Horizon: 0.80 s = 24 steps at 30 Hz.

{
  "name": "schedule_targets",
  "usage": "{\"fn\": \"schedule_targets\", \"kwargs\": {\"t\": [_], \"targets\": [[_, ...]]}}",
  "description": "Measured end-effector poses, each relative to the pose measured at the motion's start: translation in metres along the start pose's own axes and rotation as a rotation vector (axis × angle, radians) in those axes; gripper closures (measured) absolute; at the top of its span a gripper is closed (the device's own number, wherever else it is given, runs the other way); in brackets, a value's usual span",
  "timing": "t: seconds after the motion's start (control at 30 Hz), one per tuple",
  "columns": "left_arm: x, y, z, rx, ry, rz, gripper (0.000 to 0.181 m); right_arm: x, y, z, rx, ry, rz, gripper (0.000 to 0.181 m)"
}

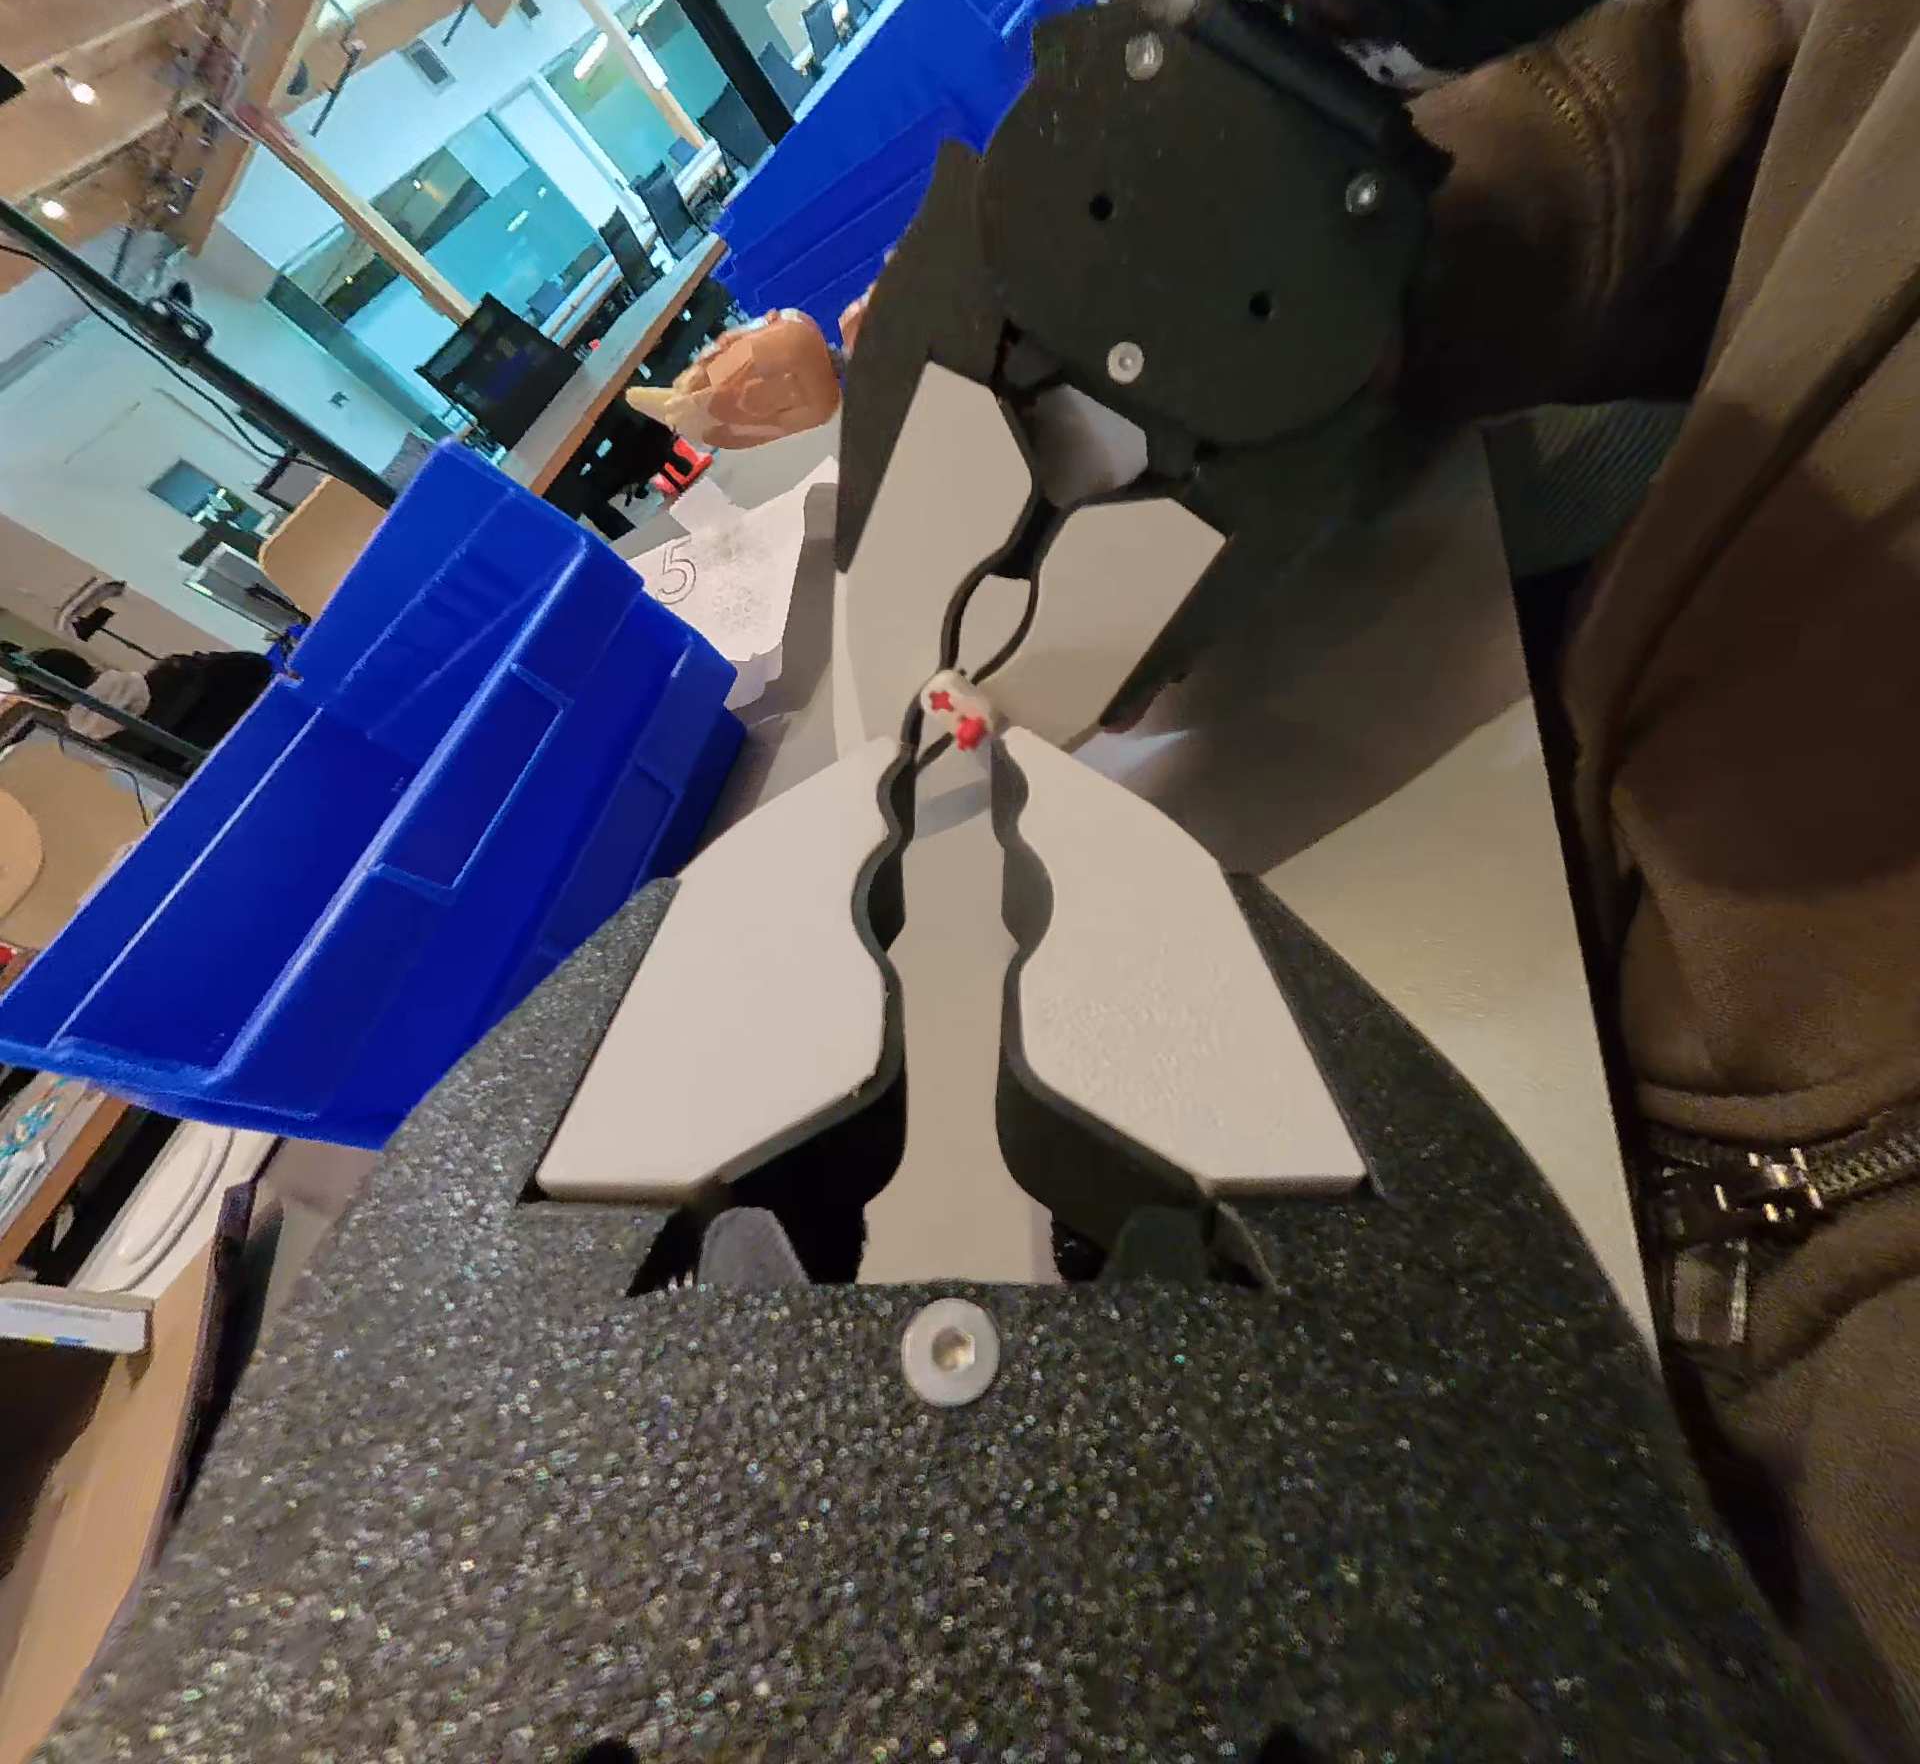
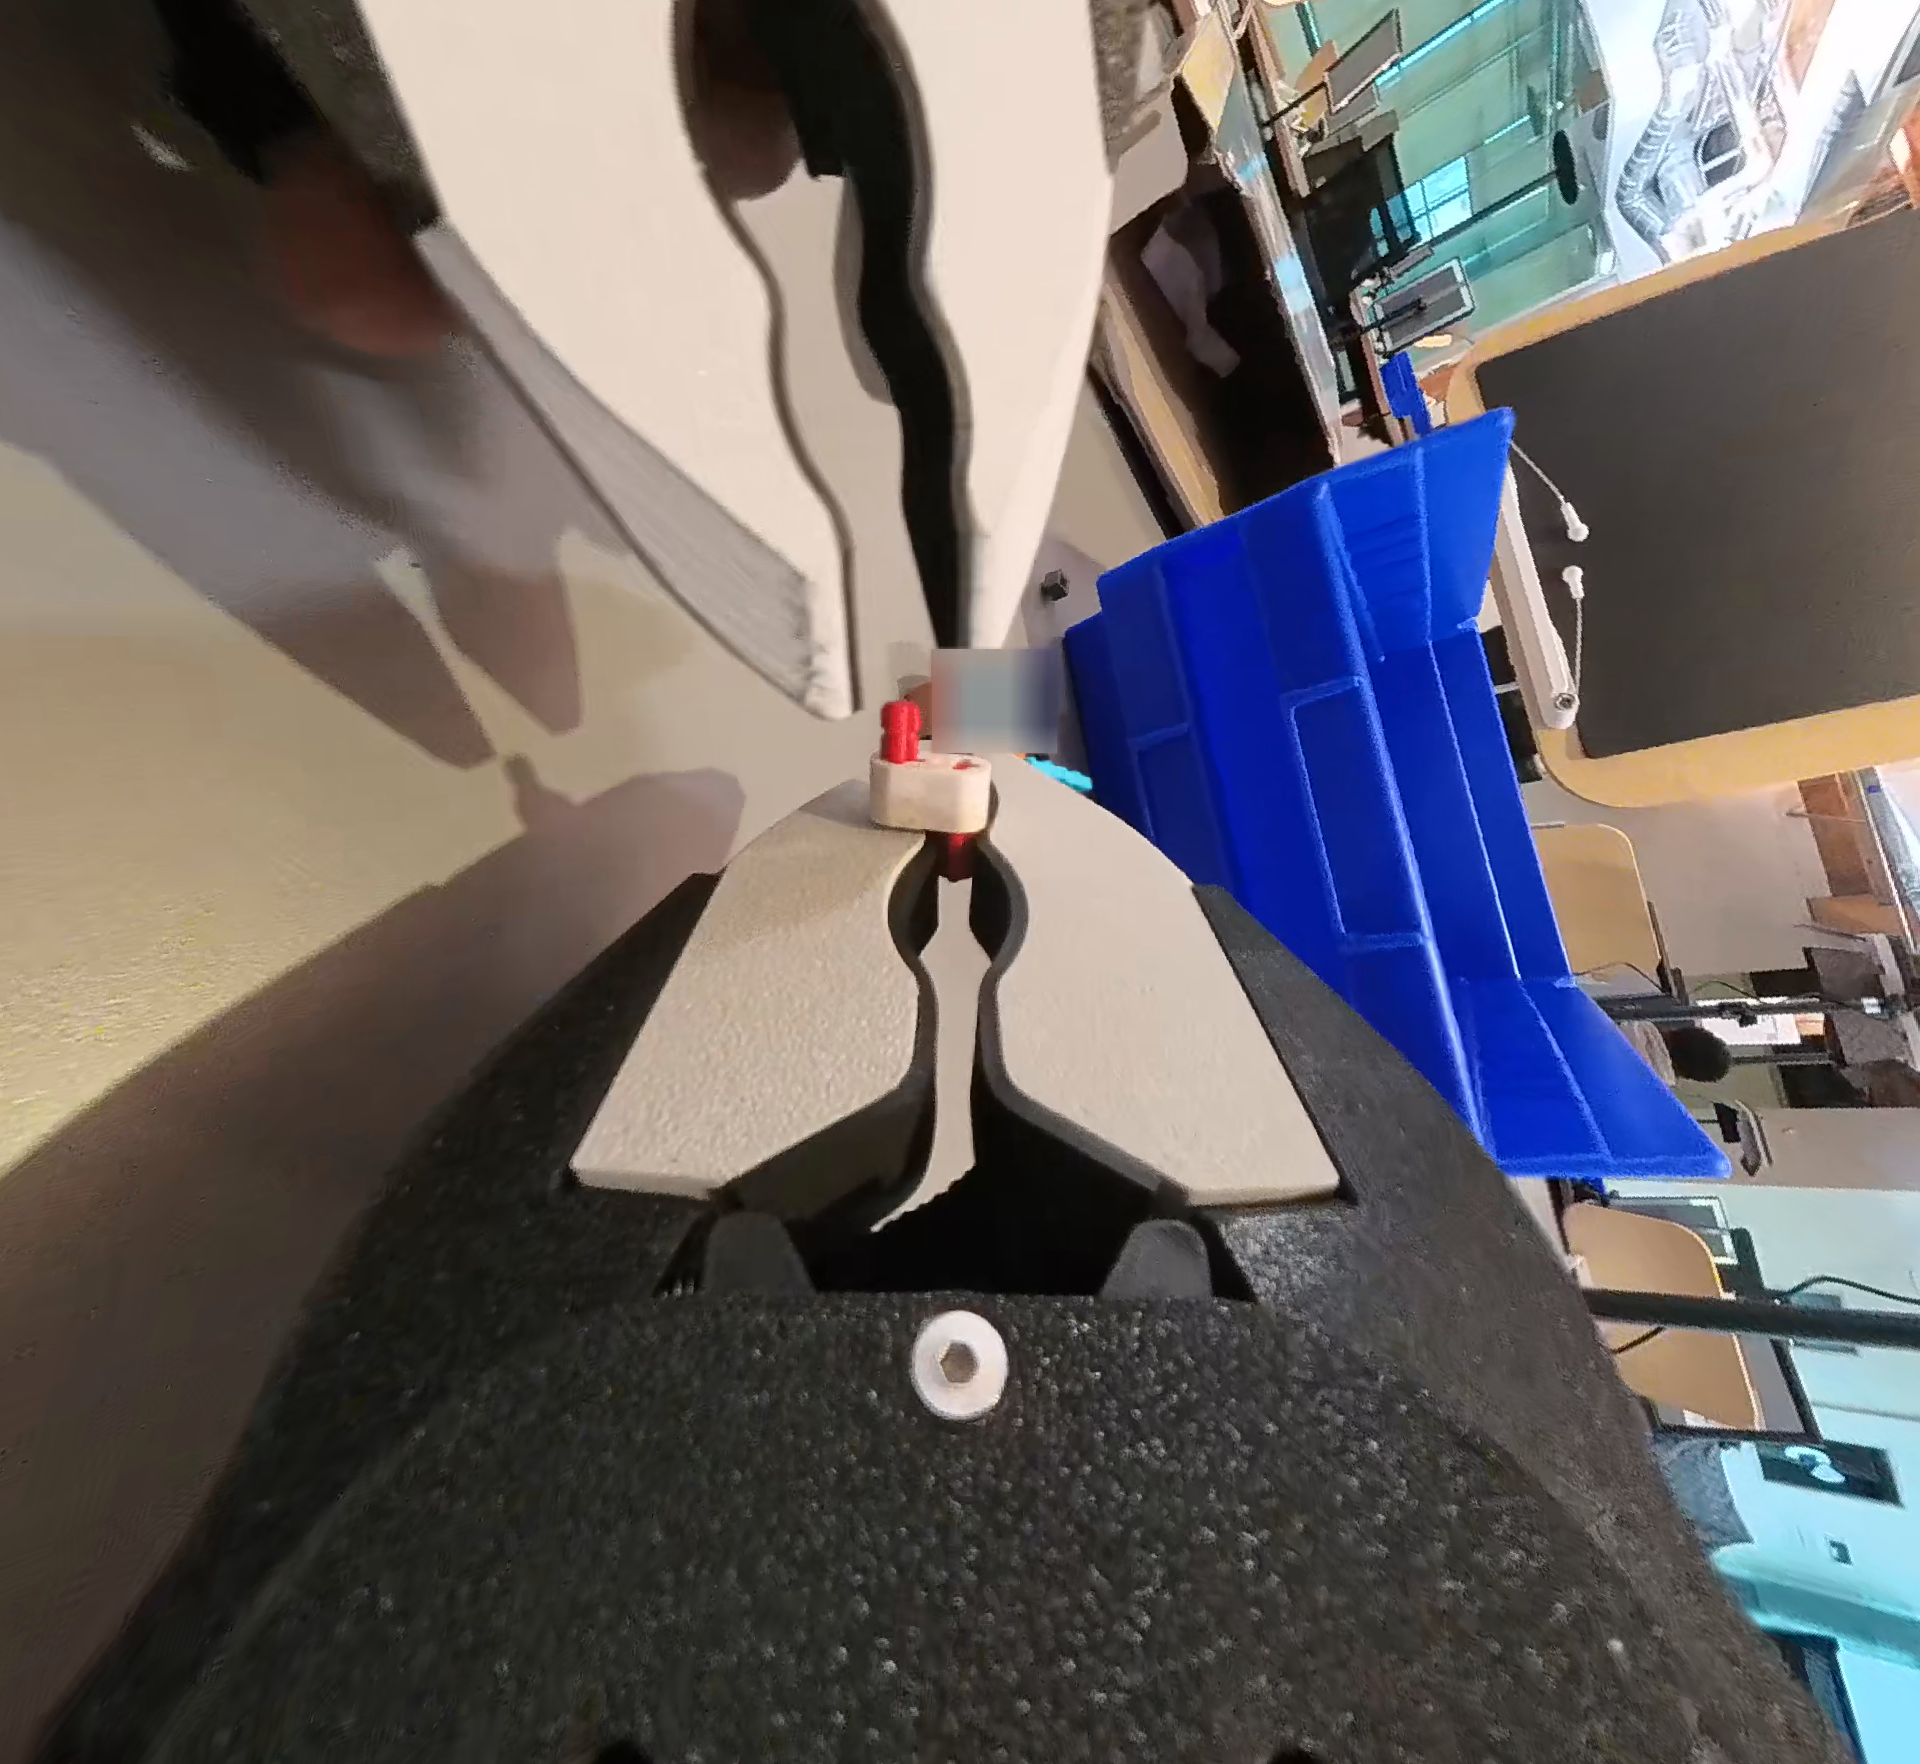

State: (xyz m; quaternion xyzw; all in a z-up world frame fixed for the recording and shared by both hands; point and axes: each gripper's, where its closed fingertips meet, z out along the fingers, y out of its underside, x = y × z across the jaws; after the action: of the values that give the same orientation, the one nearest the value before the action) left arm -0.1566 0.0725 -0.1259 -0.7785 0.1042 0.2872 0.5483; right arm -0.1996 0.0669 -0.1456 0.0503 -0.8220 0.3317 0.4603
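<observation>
A small white link point(image 2: 928, 798) with two red pins sits at the tips of my right gripper point(image 2: 956, 844). The right gripper is shut on the red pin point(image 2: 954, 858) that sticks out of the link's underside. A second red pin point(image 2: 899, 732) stands up out of the link toward my left gripper point(image 2: 914, 665), which hangs just above it. In the left wrist view, the link point(image 1: 956, 708) shows both red pin ends just past my left gripper point(image 1: 951, 748). Its fingers stand narrowly apart with nothing between them. The right gripper point(image 1: 961, 672) reaches in from above.
The grey table point(image 1: 1403, 935) lies below. A blue bin point(image 1: 364, 831) stands close on the left, more blue bins point(image 1: 914, 83) farther back. The bin point(image 2: 1351, 779) also shows right of the right gripper. A person's brown jacket point(image 1: 1714, 571) fills the right side. Printed paper point(image 1: 738, 571) lies behind. About 4 cm separates my left fingertips from my right.
</observation>
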Motion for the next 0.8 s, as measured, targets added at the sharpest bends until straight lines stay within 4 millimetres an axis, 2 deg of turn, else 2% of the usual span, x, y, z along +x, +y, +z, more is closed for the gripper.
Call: {"fn": "schedule_targets", "kwargs": {"t": [0.2,0.47,0.63,0.8], "targets": [[0.0047,-0.0042,-0.0019,0.035,0.035,0.007,0.177,-0.0031,-0.0042,-0.0003,0.02,-0.009,-0.017,0.181],[0.0069,-0.0045,-0.0001,0.041,0.049,0.006,0.174,-0.0079,-0.0085,-0.0005,0.038,-0.021,-0.049,0.181],[0.009,-0.0051,-0.0001,0.047,0.064,0.003,0.179,-0.0069,-0.0087,-0.0009,0.039,-0.014,-0.048,0.181],[0.0034,0.0043,-0.0022,-0.047,0.026,0.035,0.181,-0.0022,-0.0063,-0.0027,0.028,0.003,-0.038,0.181]]}}
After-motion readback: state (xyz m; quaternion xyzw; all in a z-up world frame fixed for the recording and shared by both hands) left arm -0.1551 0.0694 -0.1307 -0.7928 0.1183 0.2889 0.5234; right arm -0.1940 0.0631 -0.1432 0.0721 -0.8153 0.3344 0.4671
